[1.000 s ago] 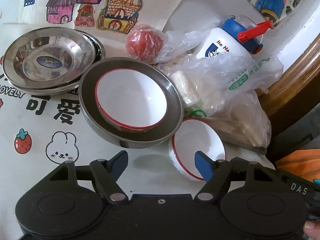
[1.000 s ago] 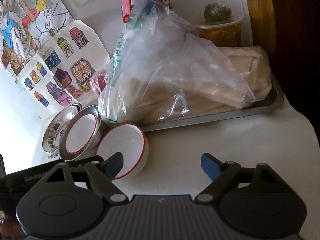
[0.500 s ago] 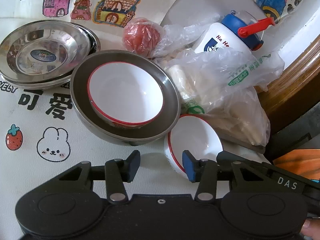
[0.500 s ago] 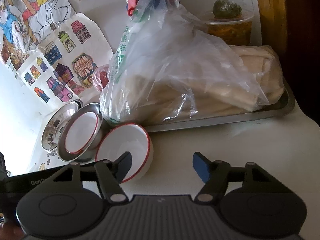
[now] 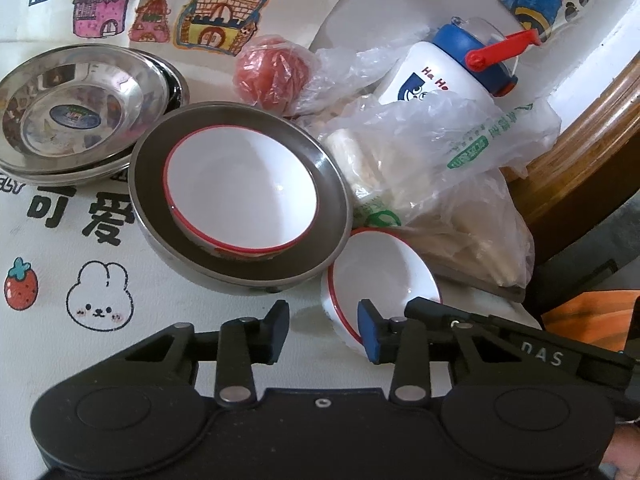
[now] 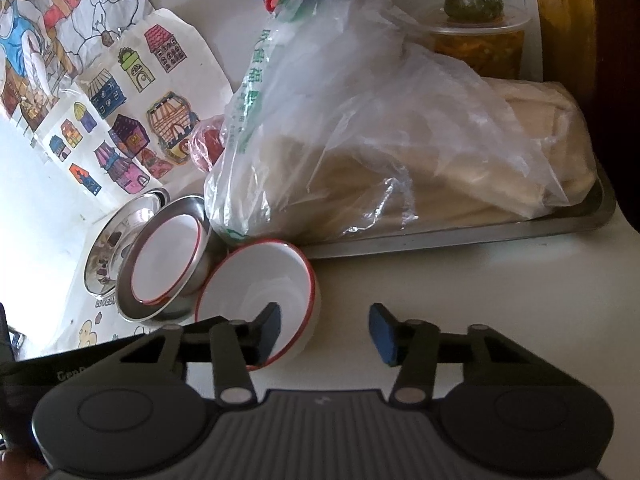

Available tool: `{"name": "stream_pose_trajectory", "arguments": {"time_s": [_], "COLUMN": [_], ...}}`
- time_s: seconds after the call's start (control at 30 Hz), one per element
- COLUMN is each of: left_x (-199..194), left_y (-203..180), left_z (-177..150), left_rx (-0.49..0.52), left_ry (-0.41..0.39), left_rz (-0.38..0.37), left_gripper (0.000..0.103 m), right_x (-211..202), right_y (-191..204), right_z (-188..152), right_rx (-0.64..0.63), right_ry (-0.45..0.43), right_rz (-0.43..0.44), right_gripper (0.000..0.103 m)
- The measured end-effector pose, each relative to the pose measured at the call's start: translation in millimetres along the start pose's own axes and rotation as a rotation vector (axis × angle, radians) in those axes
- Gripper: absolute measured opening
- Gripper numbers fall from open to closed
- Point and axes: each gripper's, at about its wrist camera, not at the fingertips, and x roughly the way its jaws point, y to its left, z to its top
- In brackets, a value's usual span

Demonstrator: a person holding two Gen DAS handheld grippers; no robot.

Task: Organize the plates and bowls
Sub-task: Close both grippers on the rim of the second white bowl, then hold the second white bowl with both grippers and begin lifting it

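**Two claws closing near the loose white bowl**

Table (image 5: 168, 312): white printed cloth, cartoon rabbit and strawberry at near left. Far edge is covered by children's drawings (image 5: 216, 28), cut off by the frame.

Plastic bag (image 6: 360, 128): clear, holds pale flat food, rests on a metal tray (image 6: 480, 236). Contents are hard to name. It hides most of the drink bottle (image 5: 452, 76); from the right wrist view only the red handle shows.

Steel dish (image 5: 240, 208): a red-rimmed white bowl (image 5: 244, 196) sits inside it. Stacked steel plates (image 5: 80, 112) are to its left, the lower ones mostly hidden.

Loose white bowl (image 5: 380, 276): red rim, tilted on the table, just right of the steel dish and near the bag.

Left gripper (image 5: 324, 332): jaws have just been closing and stand part open. The right finger overlaps the loose bowl's near rim; whether it touches cannot be told. Nothing is held.

Right gripper (image 6: 324, 332): jaws have just been closing, part open, gap empty. The left finger lies in front of the same bowl; contact is unclear.

Wrapped red item (image 5: 272, 72): behind the dish, identity unclear.
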Motion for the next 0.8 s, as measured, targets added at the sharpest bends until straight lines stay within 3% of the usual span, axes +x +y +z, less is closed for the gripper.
{"name": "stream_pose_trajectory", "arguments": {"time_s": [0.43,0.8], "left_x": [1.9,1.3], "left_y": [-3.9,-6.0], "left_z": [1.6,2.1], "left_rx": [0.018,0.037], "left_ry": [0.006,0.005], "left_rz": [-0.026,-0.026], "left_gripper": [0.023,0.019], "right_x": [2.4,1.7], "right_y": [4.3,7.9], "right_z": [1.2,-0.3], "right_rx": [0.017,-0.009], "right_ry": [0.001,-0.006], "right_rz": [0.024,0.004], "right_gripper": [0.021,0.017]}}
